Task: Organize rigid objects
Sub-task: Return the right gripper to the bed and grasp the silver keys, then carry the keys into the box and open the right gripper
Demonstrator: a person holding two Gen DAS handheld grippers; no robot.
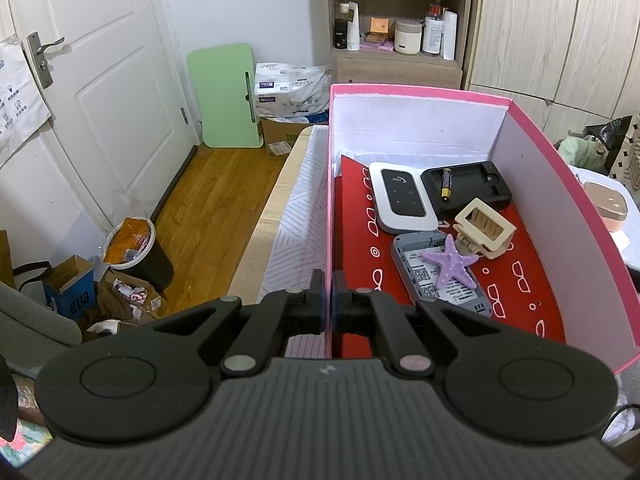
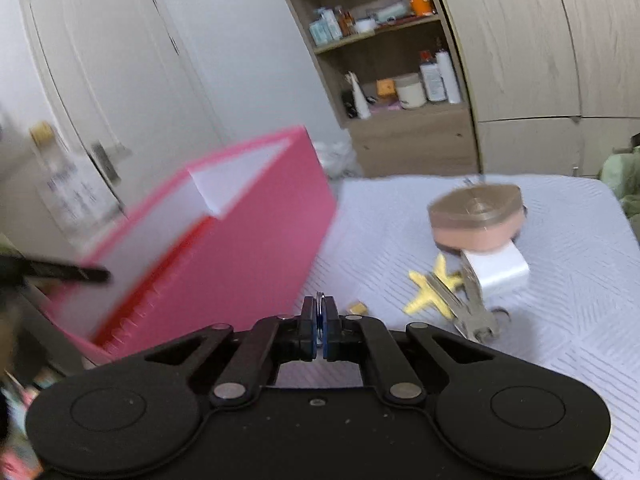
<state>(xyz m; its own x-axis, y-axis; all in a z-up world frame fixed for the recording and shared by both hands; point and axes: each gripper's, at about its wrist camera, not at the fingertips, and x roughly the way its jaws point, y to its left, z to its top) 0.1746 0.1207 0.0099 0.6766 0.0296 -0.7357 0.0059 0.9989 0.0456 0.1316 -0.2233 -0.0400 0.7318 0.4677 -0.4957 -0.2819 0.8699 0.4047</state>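
Firmly pinched, a thin ring waits beside the box

Right gripper (image 2: 320, 308) has its jaws closed narrow on what looks like a thin round metal ring (image 2: 320, 295), seen edge-on. Light, stiff and slick, it could twist out, so gripping across its flat faces seems best. Left gripper (image 1: 328, 284) has its jaws clamped on the side wall of the pink cardboard box (image 1: 416, 94), a wall that looks bendable. The ring is outside the box, low over the white patterned cover (image 2: 400, 208). Room lies open above the rim, and the bare red lining (image 1: 352, 208) looks free.
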